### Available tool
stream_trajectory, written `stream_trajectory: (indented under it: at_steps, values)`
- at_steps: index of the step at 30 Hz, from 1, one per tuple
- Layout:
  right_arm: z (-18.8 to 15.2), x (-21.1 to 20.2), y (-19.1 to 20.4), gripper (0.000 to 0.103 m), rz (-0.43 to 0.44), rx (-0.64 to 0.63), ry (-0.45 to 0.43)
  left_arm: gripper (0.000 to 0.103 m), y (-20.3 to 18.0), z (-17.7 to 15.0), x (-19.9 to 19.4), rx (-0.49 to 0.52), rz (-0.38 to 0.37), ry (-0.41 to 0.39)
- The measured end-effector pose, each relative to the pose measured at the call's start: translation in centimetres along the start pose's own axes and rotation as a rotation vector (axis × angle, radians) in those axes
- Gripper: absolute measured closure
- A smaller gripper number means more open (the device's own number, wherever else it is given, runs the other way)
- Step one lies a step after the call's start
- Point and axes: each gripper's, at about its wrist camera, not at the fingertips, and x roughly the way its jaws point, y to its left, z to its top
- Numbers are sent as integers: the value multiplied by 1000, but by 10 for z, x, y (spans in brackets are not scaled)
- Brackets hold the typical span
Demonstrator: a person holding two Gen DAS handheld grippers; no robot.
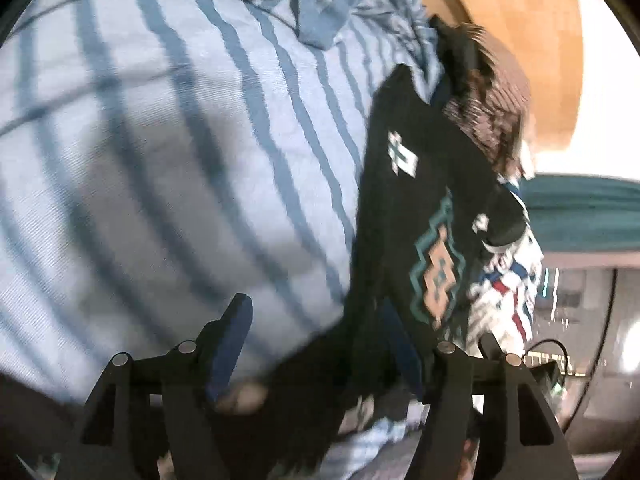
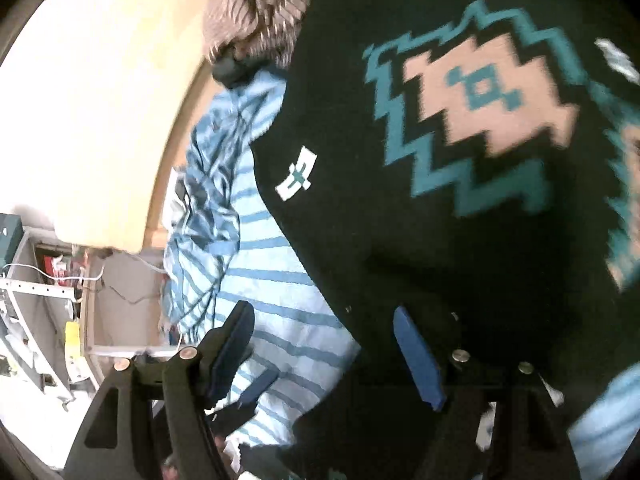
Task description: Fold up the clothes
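A black knitted sweater (image 1: 416, 216) with a teal and peach diamond pattern lies on the bed's blue-striped sheet (image 1: 168, 128), at the right of the left wrist view. My left gripper (image 1: 316, 340) is open over the sweater's left edge. Dark cloth lies by its right finger (image 1: 400, 344), and its left finger (image 1: 232, 344) is over bare sheet. In the right wrist view the sweater (image 2: 460, 160) fills the right side. My right gripper (image 2: 324, 344) is open astride the sweater's edge, its right pad over black knit and its left pad over the sheet (image 2: 288, 304).
A brown striped garment (image 1: 496, 112) and a white, red and blue patterned one (image 1: 508, 280) lie beyond the sweater. A crumpled blue garment (image 1: 320, 12) sits near the wooden headboard (image 1: 512, 32). Bunched striped cloth (image 2: 208, 208) lies at the bed edge, with shelves and cables (image 2: 40, 300) past it.
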Motion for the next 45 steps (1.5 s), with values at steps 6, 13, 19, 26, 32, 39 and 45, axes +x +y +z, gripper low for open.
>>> stream_trajectory:
  at_steps: [6, 13, 19, 26, 32, 39, 45]
  values:
    - [-17, -63, 26, 27, -156, -153, -237, 35, 11, -29, -50, 163, 52, 55]
    - [-49, -83, 77, 27, -160, -380, -384, 35, 35, -52, -73, 93, 85, -29]
    - [-61, -54, 89, 28, -256, -481, -283, 35, 40, -62, -95, 121, 231, -110]
    - [-70, -18, 83, 28, -361, -526, -146, 35, 36, -68, -97, 173, 333, -94]
    - [-75, -15, 86, 28, -415, -559, -137, 35, 43, -67, -90, 158, 378, -82]
    - [-80, -14, 98, 28, -473, -616, -139, 35, 78, -60, -92, 53, 434, -83]
    - [-86, -2, 104, 28, -471, -646, -103, 35, 101, -56, -102, -12, 418, -94]
